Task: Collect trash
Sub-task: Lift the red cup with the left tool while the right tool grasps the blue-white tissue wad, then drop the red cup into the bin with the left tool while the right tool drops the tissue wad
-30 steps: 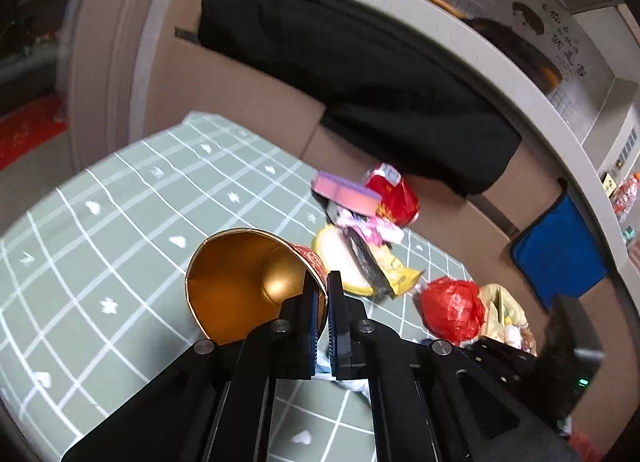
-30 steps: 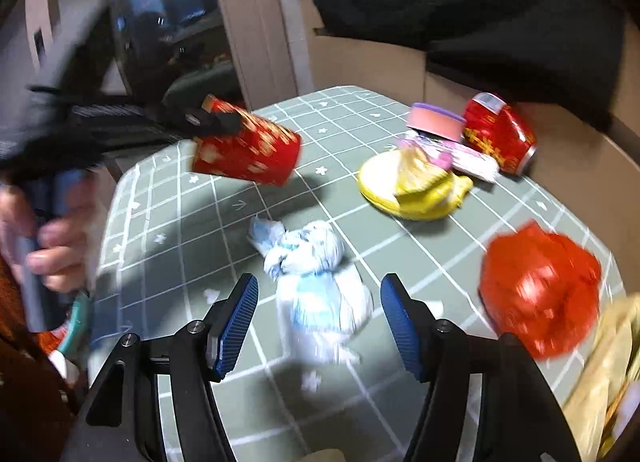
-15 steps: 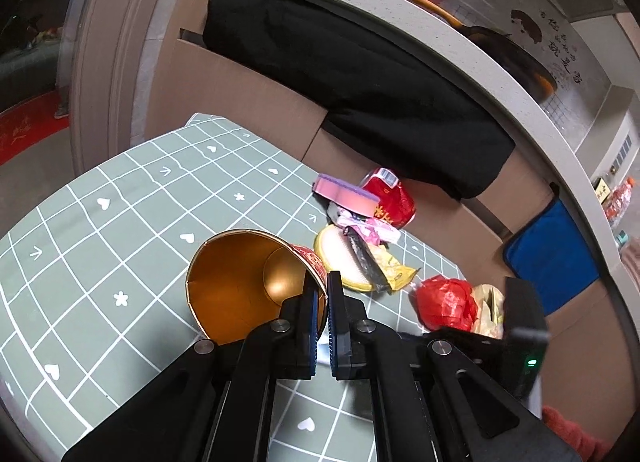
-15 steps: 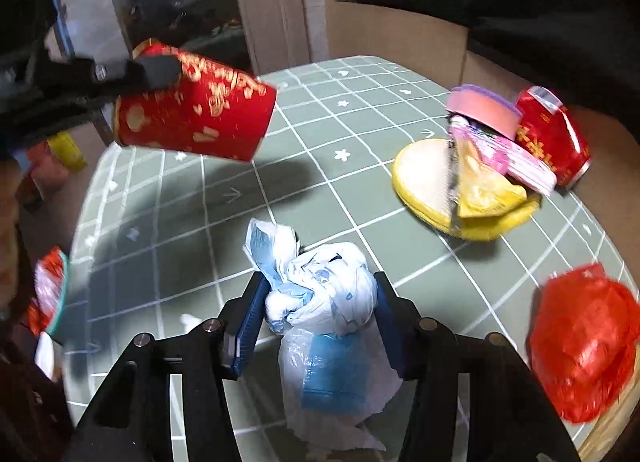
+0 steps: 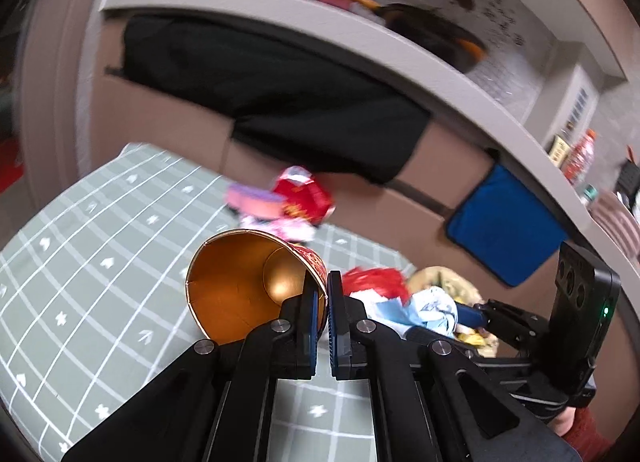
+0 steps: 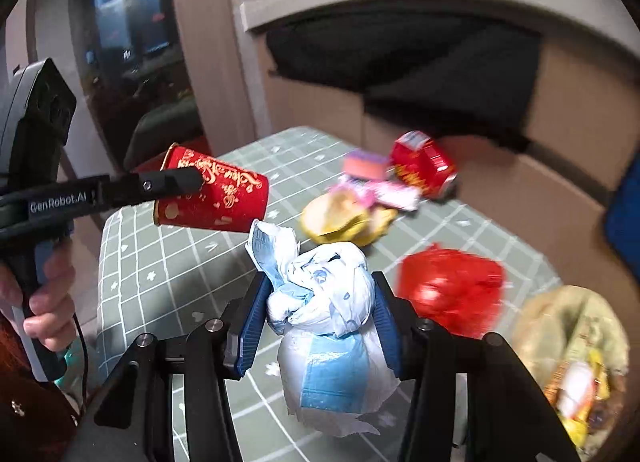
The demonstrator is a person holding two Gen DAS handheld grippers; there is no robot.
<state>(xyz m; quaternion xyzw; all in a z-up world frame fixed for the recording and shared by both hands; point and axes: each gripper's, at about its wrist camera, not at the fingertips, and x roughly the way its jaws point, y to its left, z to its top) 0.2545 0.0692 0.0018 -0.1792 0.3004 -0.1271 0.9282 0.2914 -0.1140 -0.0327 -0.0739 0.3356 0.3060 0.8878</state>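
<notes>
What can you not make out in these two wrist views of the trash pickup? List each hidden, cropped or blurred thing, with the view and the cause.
- Red cup outside: left wrist view, facing away, only the gold inside shows.
- White and blue bundle contents: right wrist view, wrapped shut.
- Pink packet and red can print: both views, motion blur.
- Bag of scraps: right wrist view, blurred.
- No bin in either view.

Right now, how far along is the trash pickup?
Nothing looks binned yet. In hand: the left gripper pinches the red cup's rim, the right gripper squeezes the white bag. Left on the table: red wrapper, red can, yellow wrapper.
</notes>
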